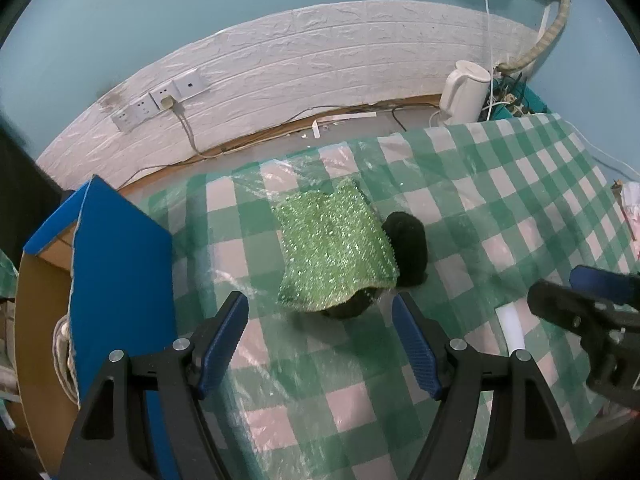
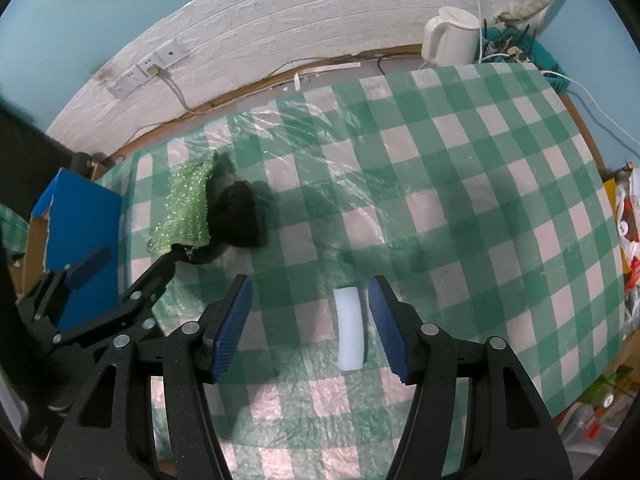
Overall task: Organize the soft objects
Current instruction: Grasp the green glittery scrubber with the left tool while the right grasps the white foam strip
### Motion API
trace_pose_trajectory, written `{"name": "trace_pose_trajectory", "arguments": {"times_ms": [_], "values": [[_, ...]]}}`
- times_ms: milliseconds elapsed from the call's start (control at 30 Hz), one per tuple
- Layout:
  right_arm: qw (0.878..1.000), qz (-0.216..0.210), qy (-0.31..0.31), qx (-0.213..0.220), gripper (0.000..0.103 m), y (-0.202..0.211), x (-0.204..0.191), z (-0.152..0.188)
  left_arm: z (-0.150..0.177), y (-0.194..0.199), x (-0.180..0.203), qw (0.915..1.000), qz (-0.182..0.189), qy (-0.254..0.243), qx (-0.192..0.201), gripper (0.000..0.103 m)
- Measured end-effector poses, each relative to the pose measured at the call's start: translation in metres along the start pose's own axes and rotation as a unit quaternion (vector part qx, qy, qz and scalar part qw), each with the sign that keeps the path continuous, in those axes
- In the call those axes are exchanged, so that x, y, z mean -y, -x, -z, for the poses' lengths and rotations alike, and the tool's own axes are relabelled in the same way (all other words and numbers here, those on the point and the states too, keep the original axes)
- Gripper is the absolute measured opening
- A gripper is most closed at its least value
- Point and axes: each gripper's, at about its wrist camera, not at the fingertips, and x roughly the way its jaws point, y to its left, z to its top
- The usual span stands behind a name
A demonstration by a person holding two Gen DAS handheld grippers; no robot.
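Little done so far, judging by the layout: every soft thing in view lies out on the checked bench (image 2: 460, 168), none visibly stowed. Far left, blue-sided cardboard box (image 1: 116, 264) open at the bench edge, likely the destination; contents hard to make out. Just right of it, sparkly green scouring cloth (image 1: 332, 248) draped over part of a dark fuzzy object (image 1: 408, 248), long axis running near to far, tilted a little rightward at the near end. Left hand-held gripper (image 1: 320, 340) spread wide just short of the cloth's near edge, nothing between the pads. Further right, white foam strip (image 2: 350, 328) flat on the bench, long axis near to far, slightly bowed. Right hand-held gripper (image 2: 310, 328) spread, straddling the strip, which sits close to the right pad without visible contact. Left to do: grasping and stowing all three.
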Motion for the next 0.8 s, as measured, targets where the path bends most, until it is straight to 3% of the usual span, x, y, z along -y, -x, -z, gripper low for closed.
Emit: {"name": "trace_pose_trajectory", "arguments": {"times_ms": [267,633,800], "values": [[1.0,0.003,-0.003,-0.002,0.061,-0.003,0.003,-0.001,-0.02,-0.001,-0.005,0.9993,0.028,0.025,0.001,0.076],[1.0,0.012,0.005,-0.011,0.061,-0.013,0.001,0.0,-0.041,-0.037,-0.016,0.9955,0.046,0.068,-0.048,0.076],[0.999,0.025,0.012,-0.035,0.061,-0.035,0.002,0.007,-0.049,-0.05,-0.011,0.9939,0.058,0.069,-0.064,0.076]]}}
